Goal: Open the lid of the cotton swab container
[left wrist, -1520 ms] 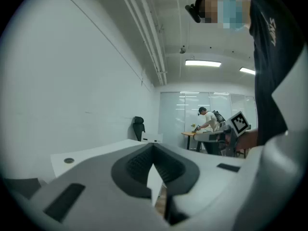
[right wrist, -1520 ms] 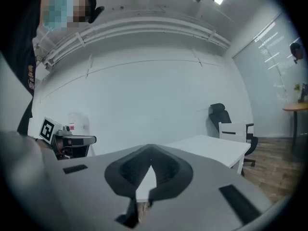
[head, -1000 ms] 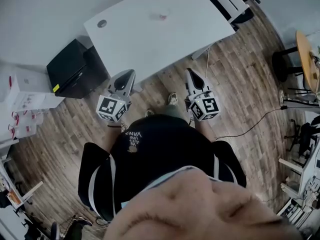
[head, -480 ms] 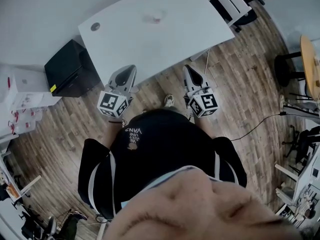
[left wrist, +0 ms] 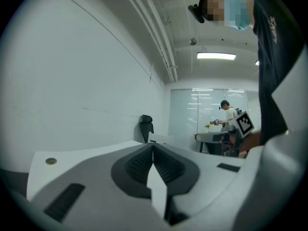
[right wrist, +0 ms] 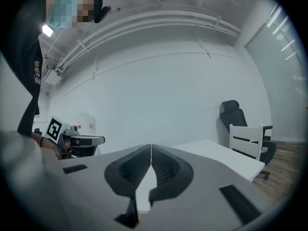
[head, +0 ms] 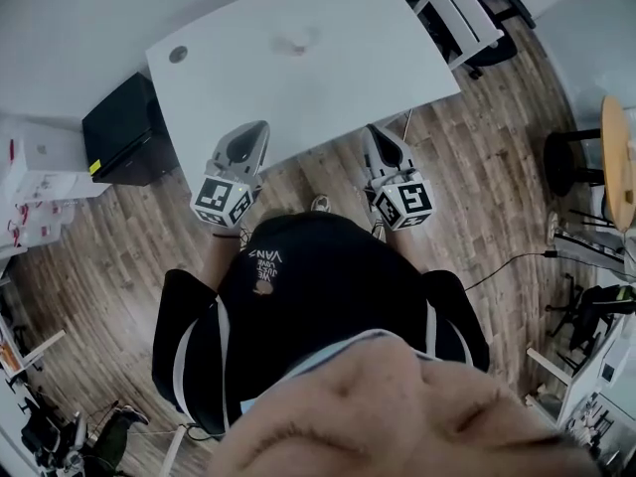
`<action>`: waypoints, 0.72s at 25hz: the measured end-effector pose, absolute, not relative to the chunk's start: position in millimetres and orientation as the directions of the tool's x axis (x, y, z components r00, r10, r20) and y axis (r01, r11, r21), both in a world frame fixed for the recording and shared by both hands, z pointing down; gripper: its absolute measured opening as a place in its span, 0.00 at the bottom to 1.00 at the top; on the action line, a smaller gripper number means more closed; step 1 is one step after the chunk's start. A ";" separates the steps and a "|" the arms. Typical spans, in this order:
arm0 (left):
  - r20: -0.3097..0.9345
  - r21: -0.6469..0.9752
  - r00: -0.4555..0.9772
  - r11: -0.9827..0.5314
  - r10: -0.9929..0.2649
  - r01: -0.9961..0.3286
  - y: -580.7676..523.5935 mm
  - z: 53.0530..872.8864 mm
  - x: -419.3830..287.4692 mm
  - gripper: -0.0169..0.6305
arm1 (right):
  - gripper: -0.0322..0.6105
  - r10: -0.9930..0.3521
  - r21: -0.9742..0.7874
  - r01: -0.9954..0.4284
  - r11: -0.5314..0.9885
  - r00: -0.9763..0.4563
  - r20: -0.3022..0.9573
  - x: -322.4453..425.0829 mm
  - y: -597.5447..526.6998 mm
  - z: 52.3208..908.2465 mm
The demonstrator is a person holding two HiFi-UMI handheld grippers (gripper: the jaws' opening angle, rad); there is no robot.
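Fingers (left wrist: 138,163) of the left gripper (left wrist: 153,147): clenched, ribbed pads meeting along one seam, nothing between them. Fingers (right wrist: 132,170) of the right gripper (right wrist: 151,150): likewise pressed together at the tips and empty.

From the head view, the left gripper (head: 258,129) and the right gripper (head: 374,133) are held side by side and apart, each pointing away from the person. Their tips lie at the near edge of a white table (head: 348,78). Neither tip touches anything that can be made out.

The cotton swab container (head: 295,42) shows only in the head view. It stands on the table, well ahead of both pairs of fingertips, roughly between the lines along which they point. It appears as a small pale blur, and whether its lid is on or off cannot be told.

A round grommet (head: 178,55) sits in the tabletop ahead of the left fingers and out to their left. A black cabinet (head: 117,135) stands on the wooden floor (head: 477,167) further left. A white chair (head: 459,6) stands ahead and to the right of the right fingers, with a black office chair (right wrist: 232,113) by it.

Behind the fingers are the marker cubes and the person's dark top (head: 318,296). Past the left fingers, far off, a second person (left wrist: 227,113) stands at another table.
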State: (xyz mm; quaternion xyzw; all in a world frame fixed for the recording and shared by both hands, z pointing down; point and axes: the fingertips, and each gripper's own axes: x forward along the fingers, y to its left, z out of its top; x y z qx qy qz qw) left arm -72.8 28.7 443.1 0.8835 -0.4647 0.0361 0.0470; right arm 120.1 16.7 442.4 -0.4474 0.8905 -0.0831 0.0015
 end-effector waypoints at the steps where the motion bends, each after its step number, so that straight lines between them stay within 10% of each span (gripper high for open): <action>1: 0.108 0.050 0.561 -0.559 -0.821 -0.827 27.0 443.9 -68.3 0.05 | 0.07 -0.793 -0.149 -0.793 0.590 -0.604 0.074 124.6 13.6 443.3; 18: 0.145 0.070 0.507 -0.502 -0.850 -0.862 3.1 456.3 -69.7 0.05 | 0.07 -0.745 -0.168 -0.747 0.643 -0.661 0.089 120.8 -29.1 454.7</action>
